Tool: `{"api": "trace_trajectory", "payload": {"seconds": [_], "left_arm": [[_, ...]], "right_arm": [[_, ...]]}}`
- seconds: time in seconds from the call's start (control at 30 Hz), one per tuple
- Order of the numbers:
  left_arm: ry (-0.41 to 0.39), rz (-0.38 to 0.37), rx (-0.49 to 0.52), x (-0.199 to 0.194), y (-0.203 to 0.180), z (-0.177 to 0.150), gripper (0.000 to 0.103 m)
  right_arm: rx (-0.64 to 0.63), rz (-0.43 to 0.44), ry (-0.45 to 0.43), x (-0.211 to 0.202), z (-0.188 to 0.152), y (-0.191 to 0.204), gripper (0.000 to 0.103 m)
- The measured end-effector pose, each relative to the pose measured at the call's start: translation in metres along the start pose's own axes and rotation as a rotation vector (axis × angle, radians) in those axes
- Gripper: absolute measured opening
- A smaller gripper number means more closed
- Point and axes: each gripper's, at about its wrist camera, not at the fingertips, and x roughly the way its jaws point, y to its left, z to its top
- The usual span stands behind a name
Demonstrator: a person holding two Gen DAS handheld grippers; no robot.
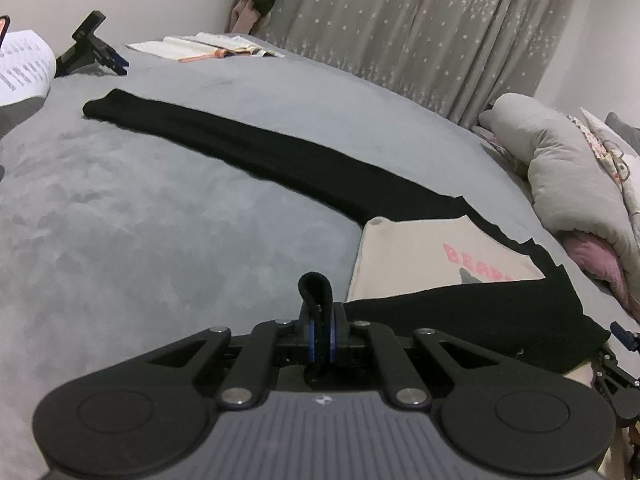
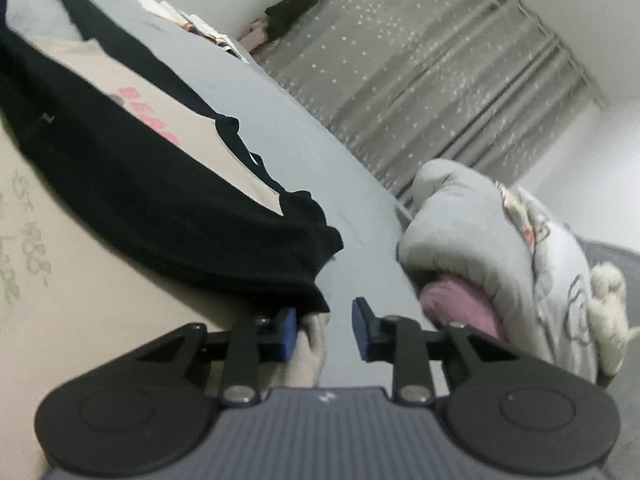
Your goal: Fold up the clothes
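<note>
A: Left tool (image 1: 321, 334) pinches a black cuff (image 1: 315, 290) of the sweatshirt (image 1: 424, 260) on the grey bed (image 1: 140, 220)!

B: Right tool (image 2: 325, 330) spread wide, beside the hem. Bunched duvet (image 2: 480, 232) crowds close, 1 sleeve (image 1: 224, 140) stretches away, books (image 1: 208, 46) and curtain (image 1: 420, 32) behind.
</note>
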Motion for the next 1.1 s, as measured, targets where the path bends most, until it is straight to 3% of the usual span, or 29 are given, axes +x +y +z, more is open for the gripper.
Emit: {"api": "trace_trajectory", "payload": {"seconds": [0.07, 0.13, 0.17, 0.27, 0.3, 0.43, 0.6, 0.67, 0.77, 0.83, 0.97, 1.03, 1.1], "left_arm": [[0.018, -0.008, -0.012, 0.002, 0.002, 0.000, 0.004], [0.032, -0.016, -0.030, 0.002, 0.004, 0.001, 0.004], [0.036, -0.021, -0.041, 0.002, 0.006, 0.002, 0.004], [0.049, -0.052, -0.095, -0.001, 0.011, 0.005, 0.004], [0.056, -0.081, -0.124, -0.004, 0.012, 0.007, 0.004], [0.087, -0.157, -0.172, -0.011, 0.009, 0.007, 0.004], [0.159, -0.131, -0.087, -0.002, 0.003, -0.018, 0.005], [0.134, -0.136, -0.040, -0.002, 0.004, -0.026, 0.007], [0.104, -0.144, 0.079, -0.006, 0.001, -0.030, 0.009], [0.109, -0.159, 0.132, -0.010, 0.000, -0.027, 0.019], [0.118, -0.193, 0.192, -0.020, 0.007, -0.018, 0.037], [0.107, -0.171, 0.226, -0.027, 0.010, -0.015, 0.061], [0.082, -0.143, 0.260, -0.033, 0.013, -0.013, 0.062]], "right_arm": [[-0.018, 0.035, -0.016, -0.002, 0.000, 0.001, 0.025], [-0.016, 0.074, -0.016, -0.002, 0.001, 0.001, 0.009], [-0.006, 0.074, -0.011, -0.001, 0.001, 0.000, 0.008], [0.143, 0.070, 0.006, 0.001, 0.001, -0.021, 0.007], [0.251, 0.078, 0.012, 0.001, -0.001, -0.037, 0.007], [0.406, 0.080, 0.042, 0.003, -0.010, -0.063, 0.006], [0.456, 0.134, 0.166, 0.020, -0.028, -0.065, 0.007], [0.444, 0.141, 0.188, 0.022, -0.028, -0.061, 0.007], [0.464, 0.146, 0.207, 0.020, -0.027, -0.066, 0.021], [0.519, 0.164, 0.213, 0.018, -0.031, -0.073, 0.036], [0.648, 0.222, 0.231, 0.007, -0.040, -0.098, 0.039], [0.685, 0.242, 0.235, 0.003, -0.042, -0.108, 0.044], [0.744, 0.243, 0.214, -0.005, -0.042, -0.120, 0.049]]}}
